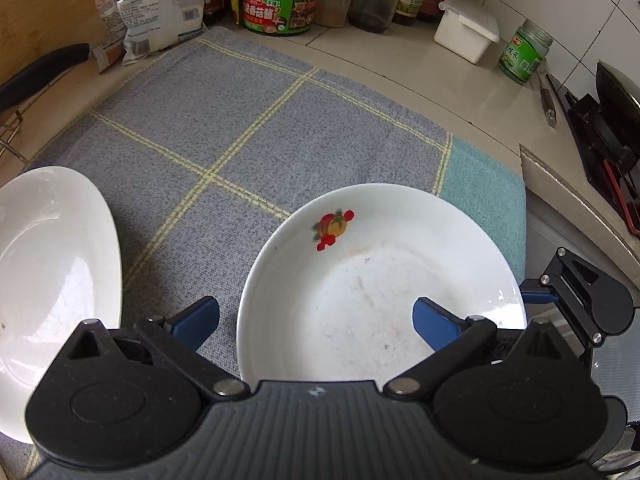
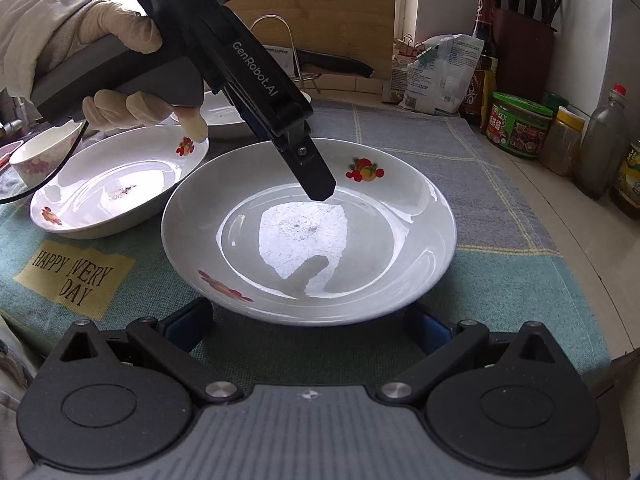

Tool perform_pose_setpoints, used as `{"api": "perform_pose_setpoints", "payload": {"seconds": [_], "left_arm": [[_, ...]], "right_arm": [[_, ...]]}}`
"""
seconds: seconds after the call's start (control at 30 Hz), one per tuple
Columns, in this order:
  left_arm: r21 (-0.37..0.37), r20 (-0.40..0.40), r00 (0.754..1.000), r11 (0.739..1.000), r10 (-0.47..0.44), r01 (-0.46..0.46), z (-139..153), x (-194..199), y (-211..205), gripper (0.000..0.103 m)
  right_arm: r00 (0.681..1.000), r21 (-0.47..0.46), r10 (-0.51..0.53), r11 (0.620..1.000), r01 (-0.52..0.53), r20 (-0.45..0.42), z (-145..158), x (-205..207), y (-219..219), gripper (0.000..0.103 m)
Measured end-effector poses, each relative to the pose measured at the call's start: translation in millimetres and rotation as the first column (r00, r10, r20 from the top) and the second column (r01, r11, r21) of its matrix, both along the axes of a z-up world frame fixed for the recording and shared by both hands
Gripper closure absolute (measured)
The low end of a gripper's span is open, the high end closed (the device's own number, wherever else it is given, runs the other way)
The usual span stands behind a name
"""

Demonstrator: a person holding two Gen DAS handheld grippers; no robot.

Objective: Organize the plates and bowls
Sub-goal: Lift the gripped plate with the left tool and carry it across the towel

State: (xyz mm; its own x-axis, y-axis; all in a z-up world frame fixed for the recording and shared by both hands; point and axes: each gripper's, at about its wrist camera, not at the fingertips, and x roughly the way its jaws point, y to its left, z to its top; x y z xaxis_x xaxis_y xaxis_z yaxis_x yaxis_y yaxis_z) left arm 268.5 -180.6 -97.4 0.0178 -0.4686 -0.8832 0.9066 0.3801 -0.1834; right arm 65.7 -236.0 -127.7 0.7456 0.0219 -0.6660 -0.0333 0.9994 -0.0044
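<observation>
Closest to me, my right gripper (image 2: 310,330) sits low at the bench edge with its blue fingers (image 2: 192,326) spread wide, just short of the near rim of the fruit-print plate (image 2: 308,232) and pinching nothing. My left gripper (image 1: 316,322) hangs over the same plate, also spread — one finger out over the cloth, the other above the plate's floor — and from the right wrist view its body points down into the plate's well, not touching as far as I can tell. I judge the step to be picking this plate up for stacking. To do it well I'd bring one finger under the rim and one over it, take only the lip, and close firmly, since glazed china looks slippery. The checked cloth (image 1: 256,120) gives a little, which should help a finger slide beneath. Just beyond on the left lies a second printed plate (image 2: 116,188), its rim nearly touching the first — the likely stacking partner, so I'd lift clear before moving sideways. Farther back stand a small bowl (image 2: 44,156), another white dish (image 2: 224,114), and the jars (image 2: 516,130) along the wall, well apart.
</observation>
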Motion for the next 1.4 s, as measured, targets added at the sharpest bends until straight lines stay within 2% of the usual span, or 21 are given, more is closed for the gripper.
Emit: {"api": "perform_pose_setpoints", "payload": {"seconds": [0.1,0.3,0.37,0.57,0.83,1.03,1.17,1.4], "left_arm": [[0.022,-0.044,0.999,1.0,-0.021,0.022,-8,6,-3,0.001],[0.019,-0.038,0.998,0.999,-0.042,0.043,-8,7,-5,0.001],[0.043,-0.049,0.998,0.998,-0.045,0.047,-7,8,-7,0.001],[0.041,-0.118,0.992,0.997,-0.053,0.058,-6,16,-7,0.001],[0.053,-0.088,0.99,0.991,-0.114,0.119,-8,11,-15,0.001],[0.041,-0.14,0.985,0.994,-0.099,0.106,-7,16,-12,0.001],[0.053,-0.15,0.983,0.992,-0.107,0.116,-5,21,-14,0.004],[0.071,-0.15,0.977,0.984,-0.151,0.163,-2,21,-17,0.022]], "right_arm": [[1.0,0.001,-0.007,1.0,0.007,0.002,0,0,0,0.0],[1.0,0.002,-0.016,1.0,0.016,0.002,0,1,0,0.0],[1.0,0.001,-0.017,1.0,0.017,0.006,0,0,0,0.0],[1.0,0.002,-0.019,1.0,0.019,0.022,-1,-2,0,0.0],[0.999,-0.002,-0.026,1.0,0.026,0.025,0,-4,0,0.0],[0.999,-0.003,-0.025,1.0,0.025,0.025,-1,-7,-5,0.0],[0.999,-0.005,-0.024,1.0,0.024,0.039,-2,-9,-5,0.0],[0.999,-0.01,-0.015,1.0,0.015,0.041,-2,-6,-6,0.0]]}}
